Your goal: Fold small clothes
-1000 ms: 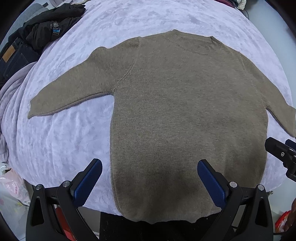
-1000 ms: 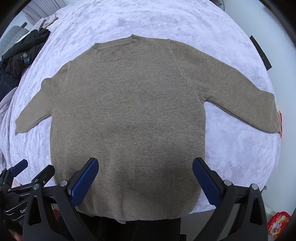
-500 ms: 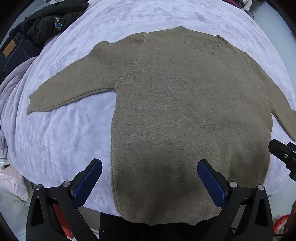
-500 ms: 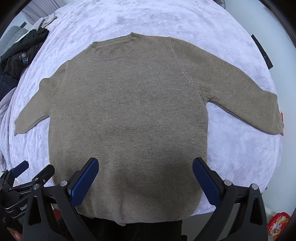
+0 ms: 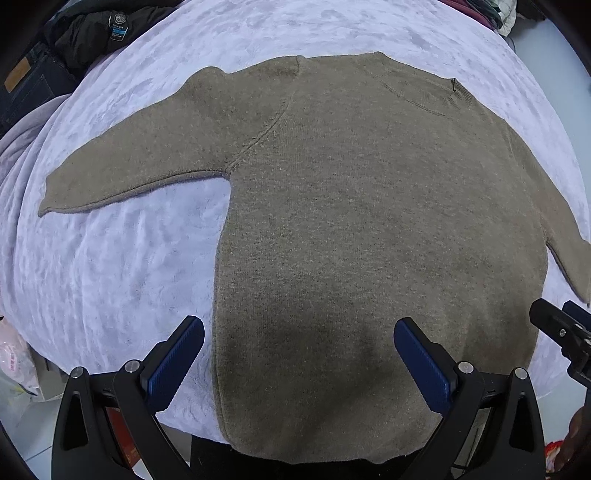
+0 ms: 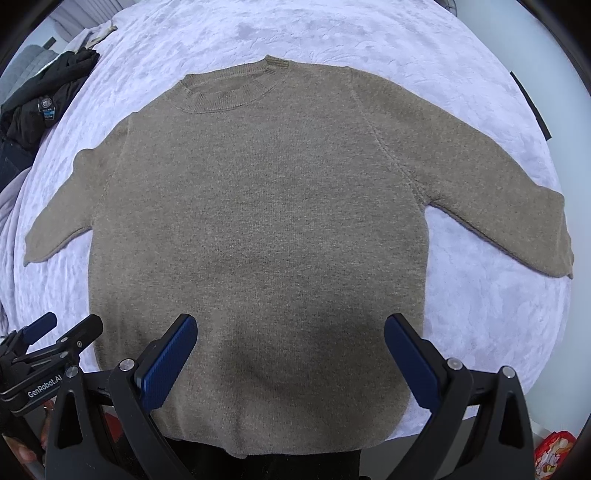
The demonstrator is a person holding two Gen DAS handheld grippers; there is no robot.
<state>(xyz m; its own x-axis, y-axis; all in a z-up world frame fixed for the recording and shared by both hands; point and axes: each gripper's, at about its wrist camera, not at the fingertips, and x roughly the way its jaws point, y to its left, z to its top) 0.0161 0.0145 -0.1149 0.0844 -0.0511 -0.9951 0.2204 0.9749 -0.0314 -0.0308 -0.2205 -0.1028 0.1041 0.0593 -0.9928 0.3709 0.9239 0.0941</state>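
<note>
An olive-brown knit sweater (image 5: 369, 229) (image 6: 258, 221) lies flat, front up, on a lilac plush blanket (image 5: 110, 277) (image 6: 480, 314), with both sleeves spread out to the sides. Its hem hangs near the blanket's front edge. My left gripper (image 5: 297, 326) hovers open over the lower left part of the body, its blue pads (image 5: 177, 362) apart with nothing between them. Over the lower middle of the body, my right gripper (image 6: 290, 321) is open too. Each gripper shows at the edge of the other's view, the left gripper (image 6: 48, 332) and the right gripper (image 5: 561, 328).
A heap of dark clothes (image 5: 92, 33) (image 6: 44, 103) with jeans sits at the blanket's far left. A plastic bag (image 5: 14, 365) lies low on the left, and a red packet (image 6: 554, 454) on the floor at the lower right. The blanket's front edge drops off just below the hem.
Both grippers have drawn closer to the sweater, which now fills more of each view. The sweater itself has not shifted, and both stay open.
</note>
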